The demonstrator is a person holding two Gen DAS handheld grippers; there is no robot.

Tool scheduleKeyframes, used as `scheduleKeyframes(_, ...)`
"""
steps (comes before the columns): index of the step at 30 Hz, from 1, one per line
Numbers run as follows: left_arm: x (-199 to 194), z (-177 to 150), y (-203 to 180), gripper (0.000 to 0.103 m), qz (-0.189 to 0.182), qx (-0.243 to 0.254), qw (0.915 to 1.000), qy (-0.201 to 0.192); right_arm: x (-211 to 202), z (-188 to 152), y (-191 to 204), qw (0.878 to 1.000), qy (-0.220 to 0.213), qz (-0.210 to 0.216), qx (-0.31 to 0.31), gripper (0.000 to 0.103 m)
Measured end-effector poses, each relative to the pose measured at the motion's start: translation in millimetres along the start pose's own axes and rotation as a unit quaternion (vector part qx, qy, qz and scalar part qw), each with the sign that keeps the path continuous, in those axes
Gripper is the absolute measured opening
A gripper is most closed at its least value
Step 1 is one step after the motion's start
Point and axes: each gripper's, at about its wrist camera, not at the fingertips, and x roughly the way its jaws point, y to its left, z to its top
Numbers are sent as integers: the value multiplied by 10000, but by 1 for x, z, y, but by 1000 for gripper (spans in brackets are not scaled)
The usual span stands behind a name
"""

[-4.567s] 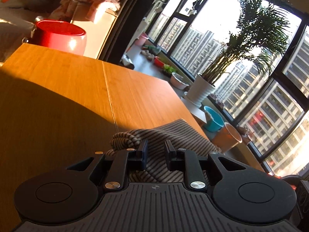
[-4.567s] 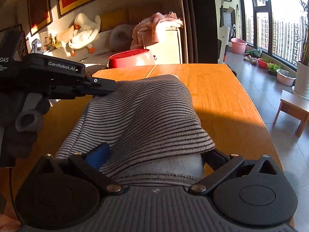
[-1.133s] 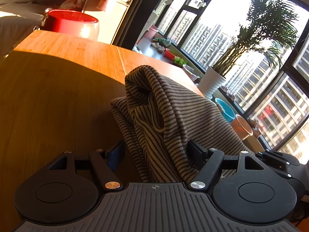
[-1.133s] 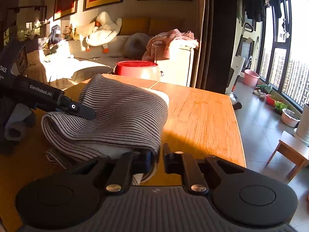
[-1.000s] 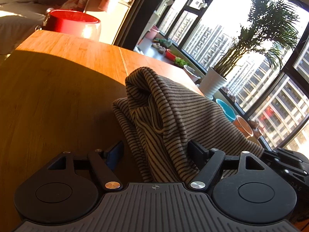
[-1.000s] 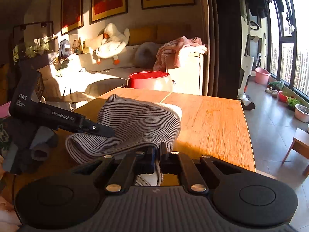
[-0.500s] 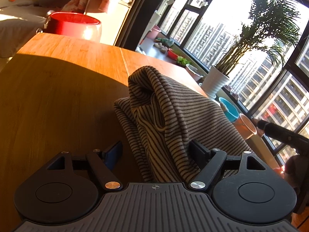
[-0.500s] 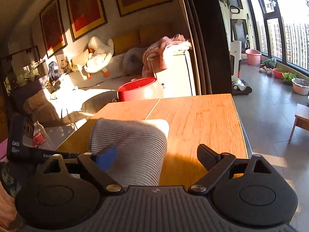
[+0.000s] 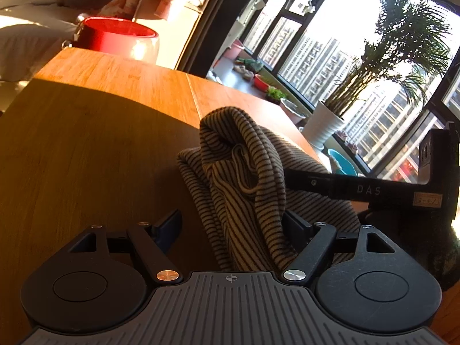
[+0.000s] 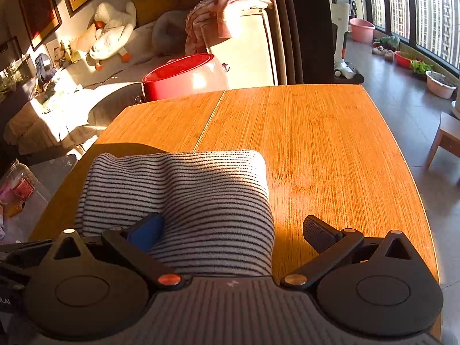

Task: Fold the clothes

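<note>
The striped garment (image 10: 184, 201) lies folded in a thick bundle on the wooden surface (image 10: 316, 143), near the edge closest to the person. Its far fold edge runs straight across the surface; the bare wood beyond it is sunlit.

Left gripper (image 9: 233, 224): the jaws are closing, with a bunched, raised part of the garment (image 9: 238, 172) between them. The right-hand finger (image 9: 296, 227) touches the cloth. The left-hand finger (image 9: 168, 227) stands clear of it, over bare wood. The grip is not closed on the cloth.

Right gripper (image 10: 230, 233): the jaws stand wide apart. The blue-padded finger (image 10: 146, 233) sits above the near part of the garment; whether it touches the cloth cannot be determined. The other finger (image 10: 319, 233) is over bare wood, just beside the garment's right edge. Nothing is clamped. In the left wrist view, the body of the right gripper (image 9: 359, 189) appears as a black bar at the far side of the bundle, close to the cloth.

Surroundings: a red tub (image 10: 184, 74) stands past the far end of the surface. Behind it, a pink cloth (image 10: 224, 8) is draped over a white cabinet (image 10: 247, 51). A potted palm (image 9: 325, 132) stands by the windows.
</note>
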Motion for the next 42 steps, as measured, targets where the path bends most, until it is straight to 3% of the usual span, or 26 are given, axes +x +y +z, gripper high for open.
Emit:
scheduleKeyframes(5,-22,21,-8,77,155,154,9985,-493,-7,-4,23,9965,-288,-529,-583,103)
scheduleKeyframes(12,16,36,-22,67,296,375,9986,-212,-12,-7,35,9916,-485,-780,-911,103)
scheduleKeyframes(16,34,33,-13,81,399,275,9988,-51,-18,-10,41,9878,-580,-871,-1153,103)
scheduleKeyframes(18,35,31,-8,82,408,229,9989,-42,-28,-11,43,9862,-610,-878,-1262,103)
scheduleKeyframes(21,35,28,-7,84,439,251,9987,-82,-47,-22,39,9914,-517,-305,-1159,103)
scheduleKeyframes(23,35,26,-5,88,453,244,9986,-109,-43,-39,36,9924,-203,-103,-1206,103)
scheduleKeyframes(24,36,25,-5,88,451,201,9987,-135,-40,-49,32,9926,-318,-137,-1162,103)
scheduleKeyframes(28,29,22,-4,89,448,1,9989,-158,-34,-58,9,9981,-368,388,-309,103)
scheduleKeyframes(32,7,14,-18,84,478,65,9988,-124,-33,-61,7,9977,-390,474,-275,103)
scheduleKeyframes(36,-6,0,-31,83,143,149,9998,0,-35,-62,8,9973,-452,455,-355,103)
scheduleKeyframes(39,0,-10,-32,69,121,308,9993,190,-43,-61,9,9965,-499,437,-516,103)
scheduleKeyframes(42,3,-18,-24,68,83,224,9995,212,-67,-62,2,9948,-601,524,-628,103)
